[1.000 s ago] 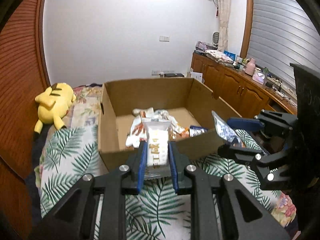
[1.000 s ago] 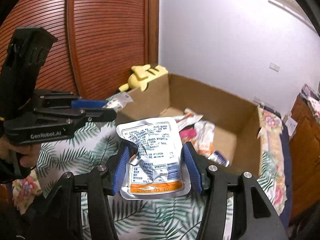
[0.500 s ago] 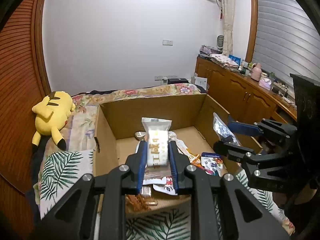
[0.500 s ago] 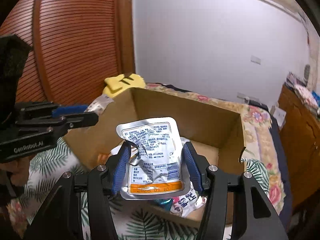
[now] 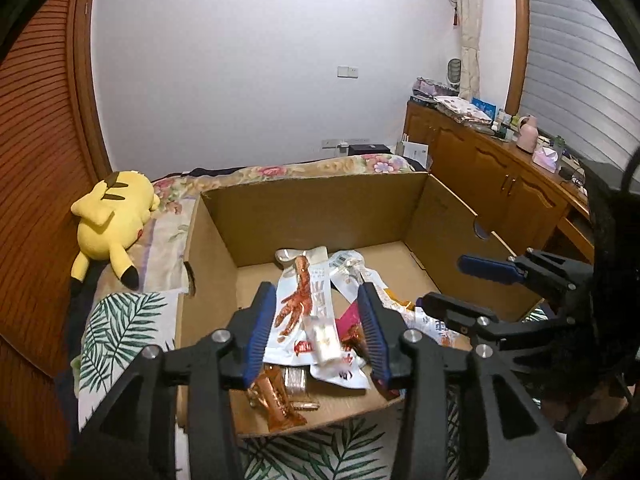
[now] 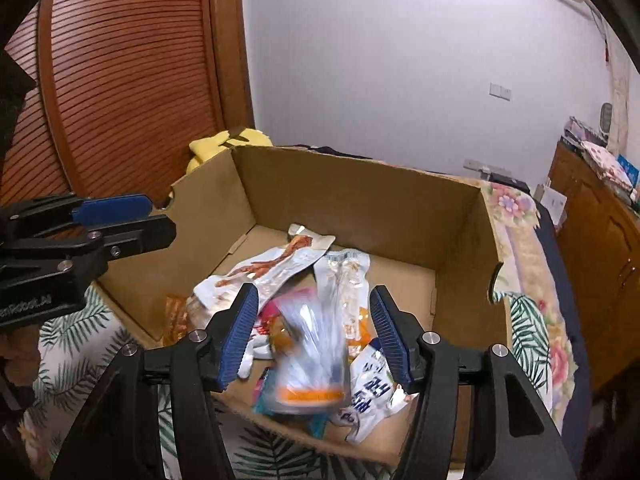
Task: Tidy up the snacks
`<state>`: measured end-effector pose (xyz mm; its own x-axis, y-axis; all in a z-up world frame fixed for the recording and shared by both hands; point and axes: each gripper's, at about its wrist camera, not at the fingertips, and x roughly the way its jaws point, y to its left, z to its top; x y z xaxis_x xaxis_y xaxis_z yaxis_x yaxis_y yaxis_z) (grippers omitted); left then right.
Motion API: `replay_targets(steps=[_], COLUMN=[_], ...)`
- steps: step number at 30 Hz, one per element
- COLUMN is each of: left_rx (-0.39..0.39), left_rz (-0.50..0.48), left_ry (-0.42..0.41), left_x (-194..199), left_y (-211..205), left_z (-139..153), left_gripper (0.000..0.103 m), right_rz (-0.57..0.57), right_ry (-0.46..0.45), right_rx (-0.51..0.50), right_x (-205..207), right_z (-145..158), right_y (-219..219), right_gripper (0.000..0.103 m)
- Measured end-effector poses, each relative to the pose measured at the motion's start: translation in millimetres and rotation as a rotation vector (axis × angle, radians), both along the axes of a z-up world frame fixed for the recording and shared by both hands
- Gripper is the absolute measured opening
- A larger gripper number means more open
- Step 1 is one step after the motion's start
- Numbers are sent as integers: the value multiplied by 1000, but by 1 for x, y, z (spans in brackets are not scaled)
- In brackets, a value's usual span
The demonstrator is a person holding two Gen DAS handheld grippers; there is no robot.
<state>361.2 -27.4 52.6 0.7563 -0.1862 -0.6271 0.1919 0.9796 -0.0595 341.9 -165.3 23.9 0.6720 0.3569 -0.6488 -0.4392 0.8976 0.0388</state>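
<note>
We see a small white snack bar (image 5: 322, 330) between the left jaws, blurred, free of both pads, long axis running roughly away from the camera and down into the cardboard box (image 5: 320, 208). The left gripper (image 5: 316, 332) has just been opening; its jaws stand well apart and grip nothing. Just behind the bar lies a chicken-foot packet (image 5: 302, 308), long axis also pointing away from the jaws toward the box's far wall. Under the left pad sits an orange-brown wrapper (image 5: 276, 400).

Between the right jaws there is a silver pouch (image 6: 310, 354), heavily motion-blurred, orange band at its near end, long axis pointing away from the camera. It touches neither pad. The right gripper (image 6: 314, 338) has just been opening a little; its jaws are wide, holding nothing. Beyond its tips: the chicken-foot packet (image 6: 264, 270) lying slanted, a clear packet (image 6: 344, 280) beside it. Under the right pad there is a white packet with blue print (image 6: 370, 394).

The cardboard box (image 6: 360, 196) sits below both grippers, on a palm-leaf bedspread (image 5: 116, 332). Far left of the left jaws lies a yellow plush toy (image 5: 112, 216). To the right we see a wooden cabinet (image 5: 496, 176). The right gripper (image 5: 472, 284) shows at the edge of the left view, over the box's right side.
</note>
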Motion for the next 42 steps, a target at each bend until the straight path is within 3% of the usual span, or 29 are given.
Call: replay_targets(steps=[8,21,34,42], left_rx=[5,40,104,113], left_rz=[9,4,47,112], left_ry=[-22,-100,-143,-165], left_x=[-50,-178,-253,-278], left_y=[4,11,5,4], left_z=[7,20,20,21], left_gripper=[47,50,51,54], right_rz=[-10,-75,-136,-215], right_ry=[-61,-145,-181,-208], right_rx=[52,115,112,80], right_x=[-54,-176,-233,-257], right_z=[26,53,53,43], right_y=[-9,-19,-21,-22], right_gripper=[60,64,68,80])
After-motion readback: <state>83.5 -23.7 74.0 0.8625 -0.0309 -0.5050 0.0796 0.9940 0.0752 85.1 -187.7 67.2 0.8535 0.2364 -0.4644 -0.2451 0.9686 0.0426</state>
